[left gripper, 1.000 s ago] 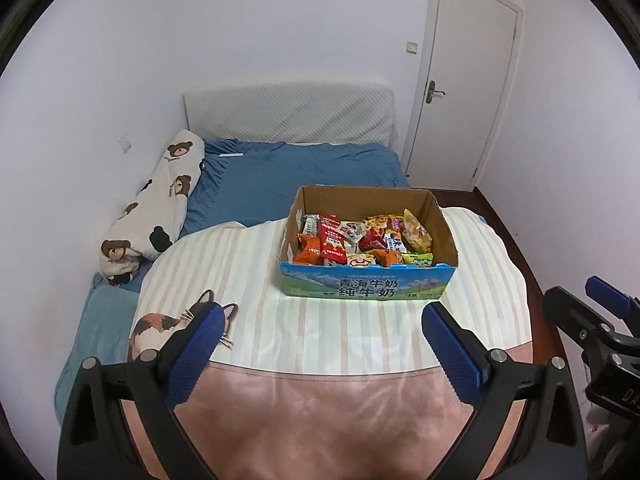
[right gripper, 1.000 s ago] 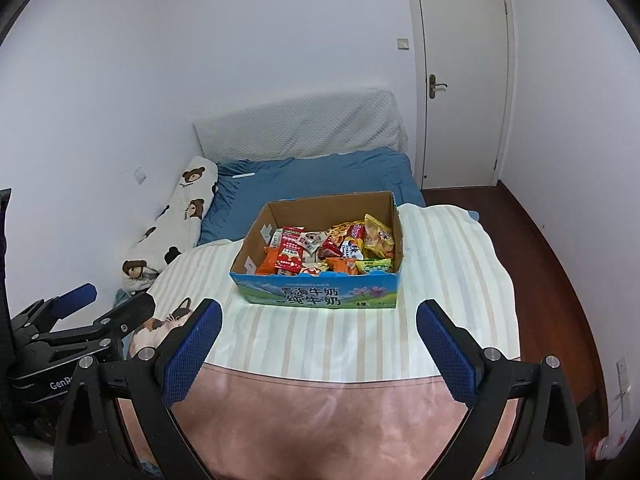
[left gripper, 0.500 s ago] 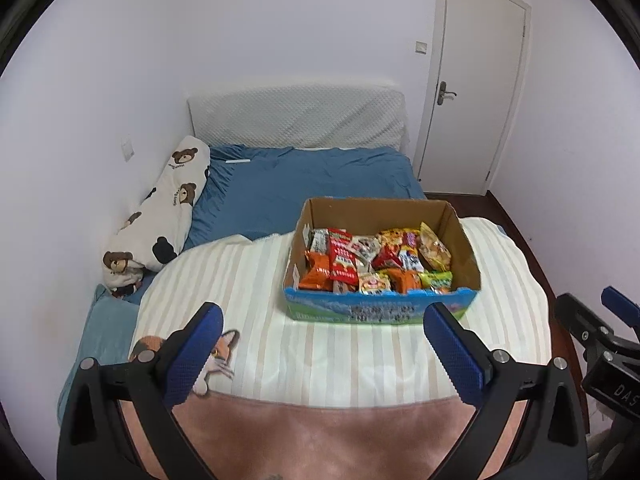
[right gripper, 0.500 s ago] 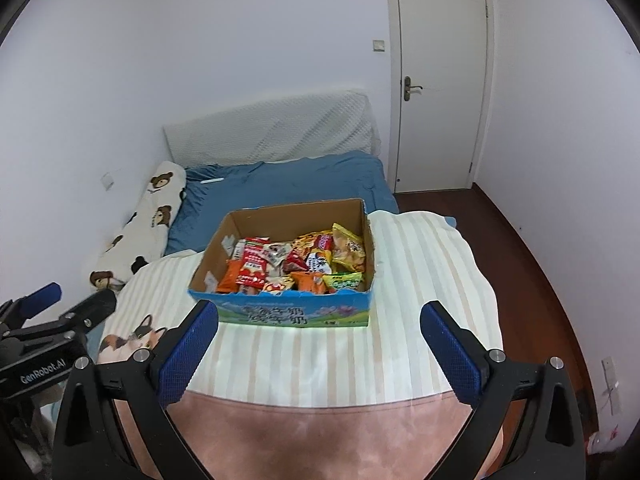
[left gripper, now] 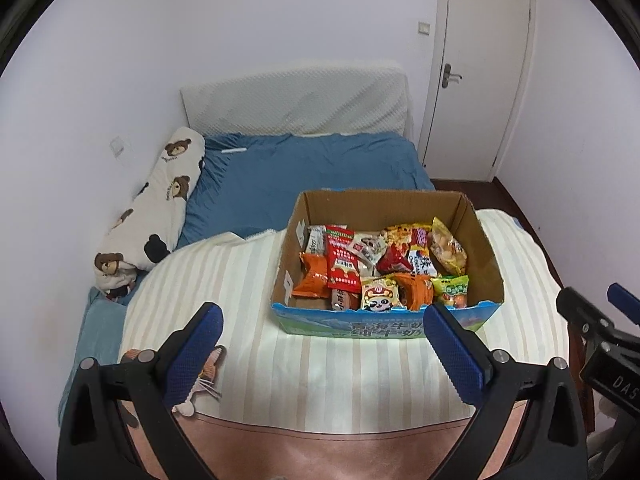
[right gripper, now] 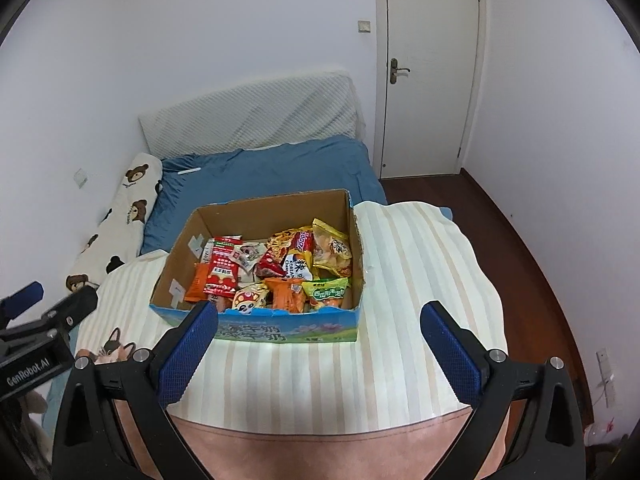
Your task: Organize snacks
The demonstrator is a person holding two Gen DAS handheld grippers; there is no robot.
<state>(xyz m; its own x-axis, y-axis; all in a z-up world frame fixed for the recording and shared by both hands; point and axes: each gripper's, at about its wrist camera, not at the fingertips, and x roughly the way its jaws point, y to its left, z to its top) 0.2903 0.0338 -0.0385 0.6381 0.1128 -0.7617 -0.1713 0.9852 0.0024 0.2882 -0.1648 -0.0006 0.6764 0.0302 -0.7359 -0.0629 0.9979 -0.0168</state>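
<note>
- Snack packets (left gripper: 384, 264) in red, orange, yellow and green fill an open brown cardboard box with a blue printed front (left gripper: 486, 240), which sits on a cream striped blanket (left gripper: 240, 280) spread over a bed.
- Left gripper (left gripper: 324, 344), black-framed with blue padded fingers (left gripper: 194, 352), hovers over the blanket on the near side of the box; its jaws are spread wide and hold nothing.
- Right gripper (right gripper: 320, 344) hangs likewise before the box front, blue pads (right gripper: 452, 354) wide apart and empty.
- Each gripper shows at the edge of the other's view.
- Beyond the box lie a blue sheet (right gripper: 280, 172), a white bear-print bolster (left gripper: 160, 200) along the wall, and a closed white door (right gripper: 428, 68).
</note>
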